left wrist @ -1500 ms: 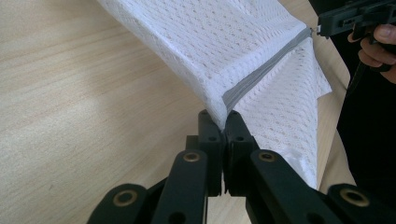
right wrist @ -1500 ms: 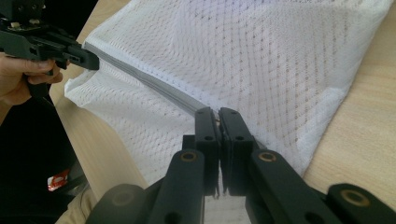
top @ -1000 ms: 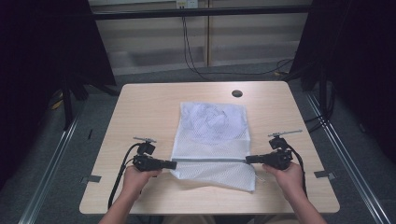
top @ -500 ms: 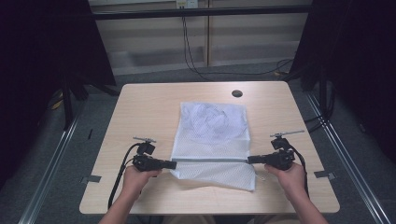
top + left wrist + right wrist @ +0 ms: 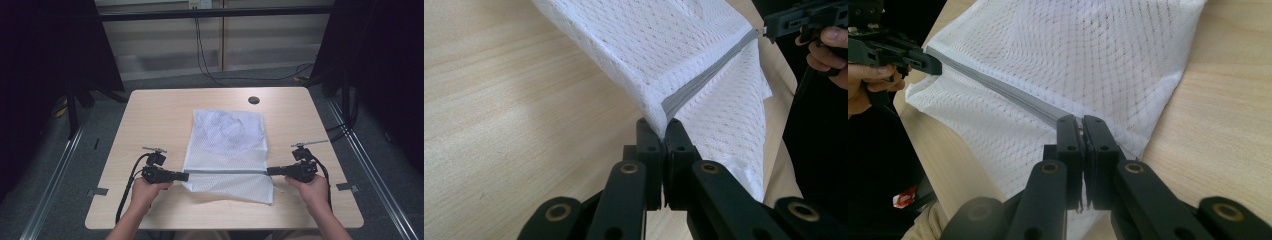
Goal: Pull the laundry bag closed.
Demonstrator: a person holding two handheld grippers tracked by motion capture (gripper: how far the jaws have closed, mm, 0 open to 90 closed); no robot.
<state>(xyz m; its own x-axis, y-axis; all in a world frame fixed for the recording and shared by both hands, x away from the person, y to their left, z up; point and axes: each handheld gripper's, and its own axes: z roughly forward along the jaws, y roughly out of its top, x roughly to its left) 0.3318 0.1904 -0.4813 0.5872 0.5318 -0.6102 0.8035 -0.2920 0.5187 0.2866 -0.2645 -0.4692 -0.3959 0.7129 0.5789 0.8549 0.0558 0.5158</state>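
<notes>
Nothing has moved since a moment ago: we still hold the white mesh bag (image 5: 227, 150) by its grey strip (image 5: 227, 171). Our left gripper (image 5: 186, 176) has its fingers pinched tight on the strip's left end, and our right gripper (image 5: 269, 171) pinches the right end. The bag lies in the middle of the desk (image 5: 155, 115), with bare wood on both sides and behind it.
</notes>
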